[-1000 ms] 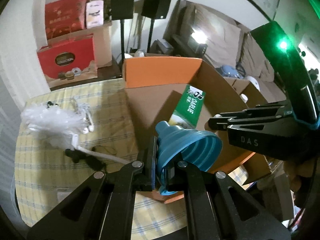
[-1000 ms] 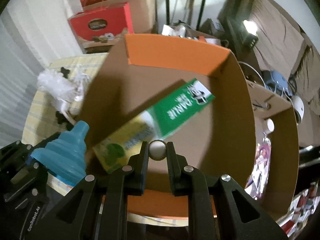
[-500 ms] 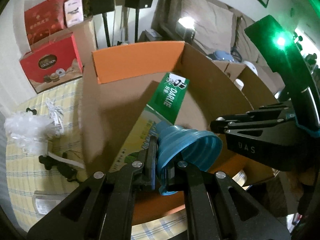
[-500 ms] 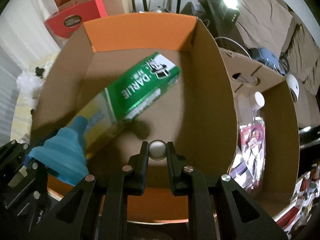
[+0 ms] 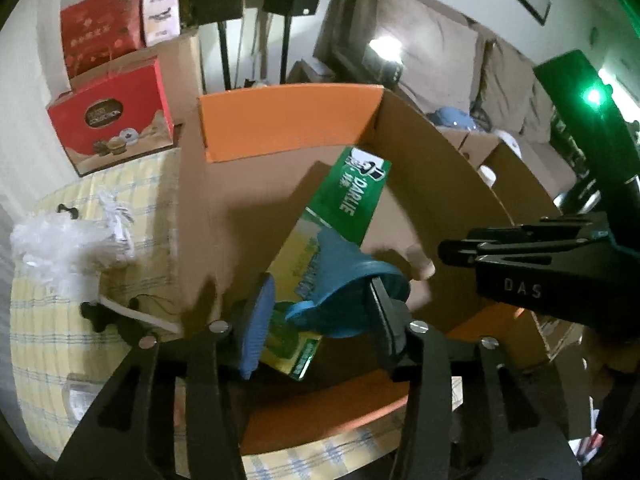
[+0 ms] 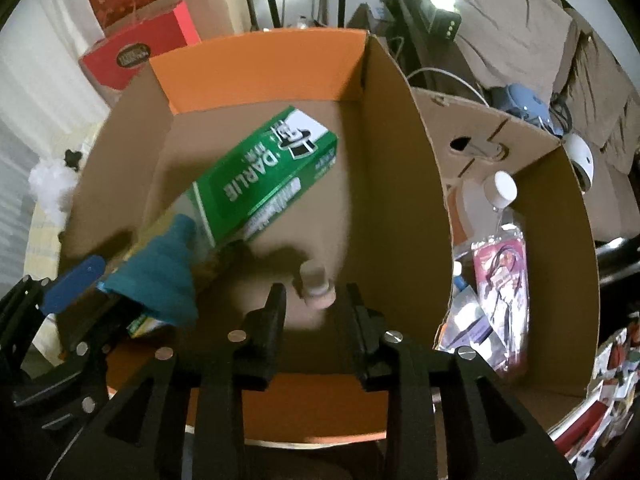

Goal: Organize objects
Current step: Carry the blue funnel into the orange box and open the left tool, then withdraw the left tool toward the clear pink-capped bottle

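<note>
An open cardboard box (image 5: 288, 120) (image 6: 260, 64) with orange flaps holds a green Darlie toothpaste carton (image 5: 352, 196) (image 6: 260, 184). My left gripper (image 5: 320, 312) hangs over the box's near left corner and its jaws are opening. The blue folding funnel (image 5: 348, 280) (image 6: 160, 276) sits loose between them, leaning by the right finger, clear of the left pad (image 5: 256, 328). My right gripper (image 6: 316, 308) is over the box floor, jaws also opening. A small pale round object (image 6: 316, 288) (image 5: 420, 260), blurred, is just beyond its fingertips, free of both pads.
A yellow checked cloth (image 5: 80, 320) left of the box carries a white plastic bundle (image 5: 60, 248) and a white cable (image 5: 116, 212). Red gift boxes (image 5: 116, 120) stand behind. A second cardboard box (image 6: 540, 240) at the right holds a white-capped bottle (image 6: 500, 192) and packets.
Both grippers have moved further over the box, and both pairs of jaws have spread. The funnel has slipped out of the left grip and the pale object has left the right fingertips.
</note>
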`<state>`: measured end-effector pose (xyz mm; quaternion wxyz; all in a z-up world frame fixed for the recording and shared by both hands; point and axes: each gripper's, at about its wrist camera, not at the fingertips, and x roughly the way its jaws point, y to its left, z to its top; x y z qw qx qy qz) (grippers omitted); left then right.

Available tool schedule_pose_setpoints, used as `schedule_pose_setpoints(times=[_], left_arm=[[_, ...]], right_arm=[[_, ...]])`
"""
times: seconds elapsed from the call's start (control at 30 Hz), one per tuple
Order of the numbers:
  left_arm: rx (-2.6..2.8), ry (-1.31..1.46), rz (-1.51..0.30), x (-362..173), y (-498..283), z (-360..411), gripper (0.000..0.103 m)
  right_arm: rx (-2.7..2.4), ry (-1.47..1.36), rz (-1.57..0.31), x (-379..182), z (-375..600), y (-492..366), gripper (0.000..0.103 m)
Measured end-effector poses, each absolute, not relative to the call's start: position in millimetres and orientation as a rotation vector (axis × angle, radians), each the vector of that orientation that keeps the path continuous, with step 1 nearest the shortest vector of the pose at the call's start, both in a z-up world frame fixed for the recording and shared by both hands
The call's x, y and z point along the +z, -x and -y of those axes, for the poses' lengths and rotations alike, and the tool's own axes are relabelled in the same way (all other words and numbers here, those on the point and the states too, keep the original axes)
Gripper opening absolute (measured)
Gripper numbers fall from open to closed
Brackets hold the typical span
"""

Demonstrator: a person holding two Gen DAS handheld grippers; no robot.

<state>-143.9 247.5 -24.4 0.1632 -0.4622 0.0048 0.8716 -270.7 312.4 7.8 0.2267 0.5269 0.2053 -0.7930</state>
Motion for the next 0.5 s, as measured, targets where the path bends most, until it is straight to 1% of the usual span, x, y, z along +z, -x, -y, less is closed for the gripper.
schedule_pose_setpoints(times=[0.03,0.07,0.13,0.3,0.37,0.43,0.5], left_arm=[[2.493,1.308,-0.008,-20.4,142.9,-242.9,0.048],[2.507,1.293,0.0,-15.5,141.2,-236.3,0.054],[2.536,1.264,0.017,-6.7,138.1,-224.3,0.061],[2.569,1.241,0.047,9.1,132.2,-191.6,0.062],[2.597,1.232,0.055,13.1,129.5,-177.3,0.078],[2.629,1.213,0.069,17.6,126.6,-162.3,0.083],[2.663,1.207,0.071,21.2,123.7,-145.0,0.088]], right_arm=[[-2.187,-1.442,-0.559,11.5,-311.1,268.9,0.03],[-2.185,-1.429,-0.552,15.4,-309.4,266.4,0.031],[-2.183,-1.406,-0.553,21.7,-304.4,262.2,0.036],[-2.174,-1.34,-0.558,36.2,-286.8,247.1,0.047],[-2.164,-1.313,-0.562,40.8,-277.7,238.7,0.052],[-2.154,-1.287,-0.568,44.9,-267.3,230.7,0.058],[-2.142,-1.263,-0.577,47.8,-256.7,222.7,0.058]])
